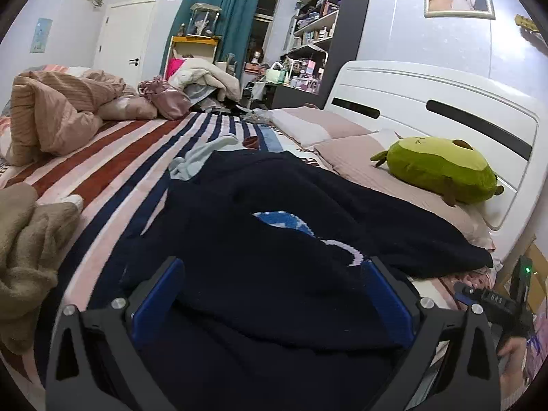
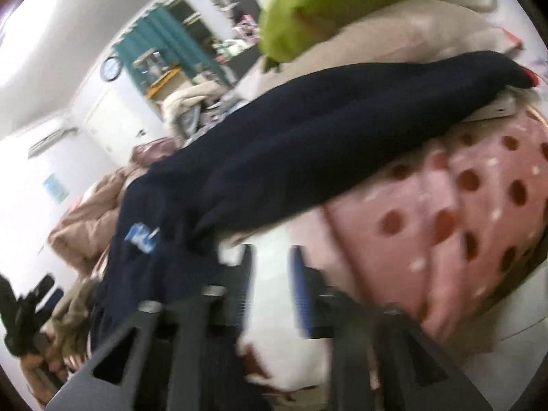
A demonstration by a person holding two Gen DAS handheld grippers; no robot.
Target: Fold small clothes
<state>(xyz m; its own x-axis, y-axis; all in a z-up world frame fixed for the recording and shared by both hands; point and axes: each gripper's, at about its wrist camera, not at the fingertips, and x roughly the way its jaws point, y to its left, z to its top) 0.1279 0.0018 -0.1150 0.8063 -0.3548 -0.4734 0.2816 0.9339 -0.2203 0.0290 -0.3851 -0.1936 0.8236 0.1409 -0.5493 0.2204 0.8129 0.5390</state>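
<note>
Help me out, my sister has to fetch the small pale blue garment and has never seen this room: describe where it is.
Start at the white headboard and the striped bedspread. Mid-bed lies a large navy garment; the pale blue garment sits crumpled at its far edge. It is the only light blue piece, unlike the tan cloth and pink duvet.

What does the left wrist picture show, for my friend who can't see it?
A dark navy sweater lies spread on a striped bed, between the open blue fingers of the left claw. A green avocado plush rests on a pink pillow by the white headboard.
</note>
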